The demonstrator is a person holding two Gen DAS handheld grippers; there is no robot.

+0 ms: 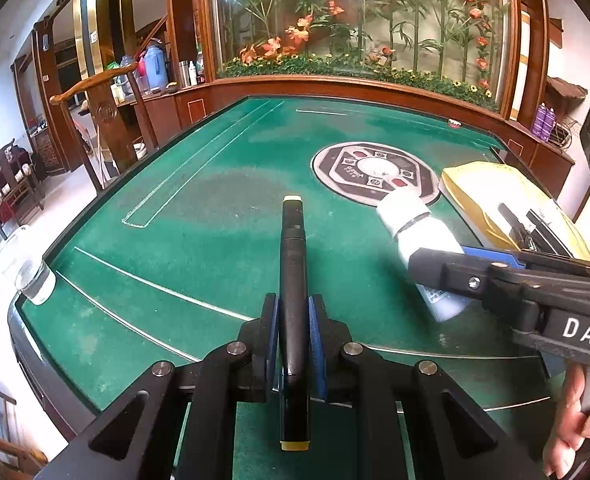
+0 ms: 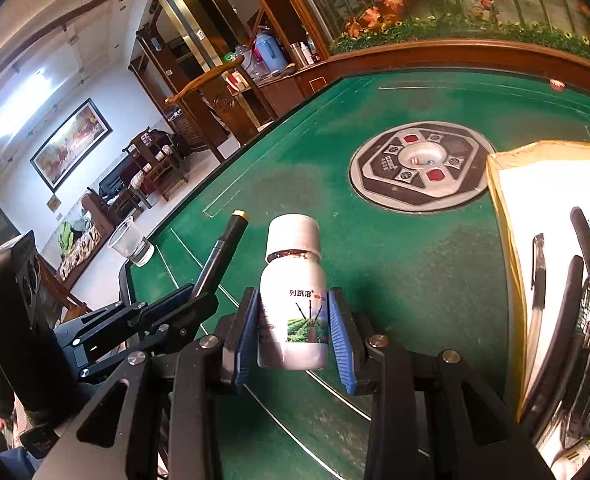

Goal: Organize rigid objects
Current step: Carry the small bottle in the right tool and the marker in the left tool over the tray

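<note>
Left tool [image 1: 293, 344] pinches a black marker [image 1: 293, 280]; right tool [image 2: 293, 336] clamps a white bottle [image 2: 293, 304].

The felt-covered desk [image 1: 223, 216] is coloured deep green and crossed by thin pale lines. A round panel [image 2: 419, 166] set in it is patterned in grey and black with red squares. The slim marker [image 1: 293, 280] is black, capped in yellow — the small plastic bottle [image 2: 293, 320] is white, its label printed with a green field. Blue ribbed fingers [image 2: 341, 344] are seen beside it.
</note>
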